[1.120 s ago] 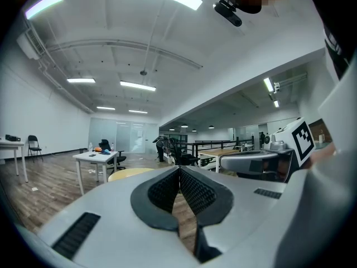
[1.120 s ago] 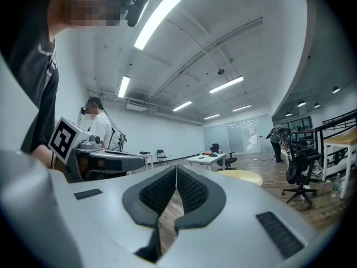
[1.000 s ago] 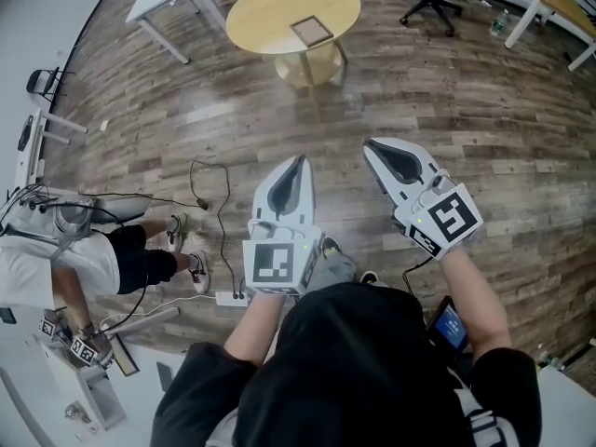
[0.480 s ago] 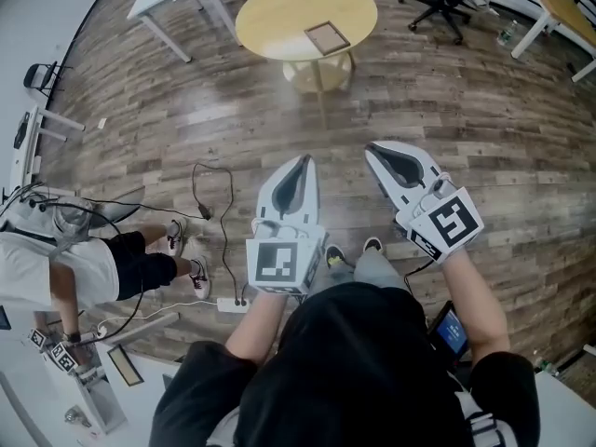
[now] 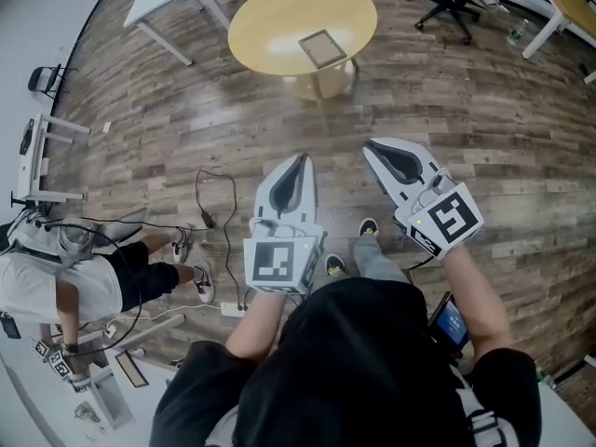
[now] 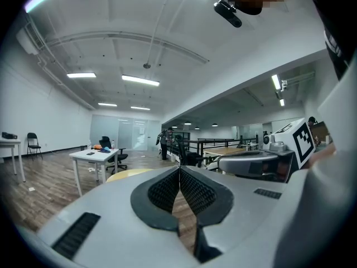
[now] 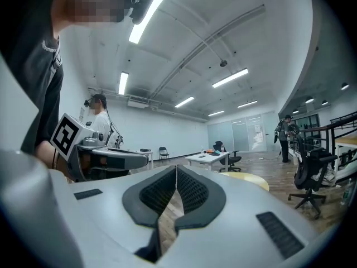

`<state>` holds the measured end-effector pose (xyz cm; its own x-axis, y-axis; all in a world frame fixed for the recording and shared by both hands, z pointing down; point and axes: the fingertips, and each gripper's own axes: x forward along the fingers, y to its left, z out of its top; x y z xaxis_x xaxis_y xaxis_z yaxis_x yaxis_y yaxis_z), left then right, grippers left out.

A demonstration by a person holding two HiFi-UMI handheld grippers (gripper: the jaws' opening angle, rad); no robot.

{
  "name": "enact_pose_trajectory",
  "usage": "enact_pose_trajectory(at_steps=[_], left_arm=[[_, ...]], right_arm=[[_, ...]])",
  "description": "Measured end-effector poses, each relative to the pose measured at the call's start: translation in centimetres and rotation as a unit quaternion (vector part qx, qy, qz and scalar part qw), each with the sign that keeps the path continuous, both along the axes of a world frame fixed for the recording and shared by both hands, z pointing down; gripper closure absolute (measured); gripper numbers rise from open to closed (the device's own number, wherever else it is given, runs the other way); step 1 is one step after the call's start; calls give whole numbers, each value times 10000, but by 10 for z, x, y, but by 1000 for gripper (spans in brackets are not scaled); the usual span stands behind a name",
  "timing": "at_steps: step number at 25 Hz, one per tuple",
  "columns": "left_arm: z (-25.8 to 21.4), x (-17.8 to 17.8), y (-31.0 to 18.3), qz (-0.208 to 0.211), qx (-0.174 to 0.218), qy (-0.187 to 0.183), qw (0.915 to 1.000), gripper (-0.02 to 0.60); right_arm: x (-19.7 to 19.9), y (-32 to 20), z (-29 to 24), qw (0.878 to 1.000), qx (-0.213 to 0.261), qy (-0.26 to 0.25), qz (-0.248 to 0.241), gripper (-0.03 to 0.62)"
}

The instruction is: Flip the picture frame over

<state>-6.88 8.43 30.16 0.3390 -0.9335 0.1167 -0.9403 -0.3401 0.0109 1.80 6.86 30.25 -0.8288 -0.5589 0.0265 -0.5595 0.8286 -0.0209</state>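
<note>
Standing well apart from the round table (image 5: 251, 40) where the picture frame (image 5: 322, 48) lies flat, left gripper (image 5: 300, 160) and right gripper (image 5: 372, 145) both pressed together and empty, likely mid-approach, next needing to close in, spread jaws and catch a frame edge.

the picture frame (image 5: 322, 48) is too small to tell which face shows.

light: bright ceiling strips (image 6: 140, 81) | floor (image 5: 212, 112) glare | edges — fisheye-bent, dark
</note>
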Motion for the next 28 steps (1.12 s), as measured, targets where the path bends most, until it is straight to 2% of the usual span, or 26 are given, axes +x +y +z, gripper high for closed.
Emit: enact_pose_trajectory(at_steps=[7,13,20,28], left_arm=[[10,38,-60,-59,-145,-158,9998,558],[14,53,-98,-113,-297,-192,9993,558],[21,43,-138,-92,-349,-232,9991,558],[25,8,-205,46,-266,-91,9996,558]], right_arm=[[38,-67,8,9997,-121,-231,-21,574],[52,-106,12,9993,-188,-302,-97,574],[41,-146,20,9988,-306,-367,-90,574],[6,-207,29,9996,-280,-18,38,574]])
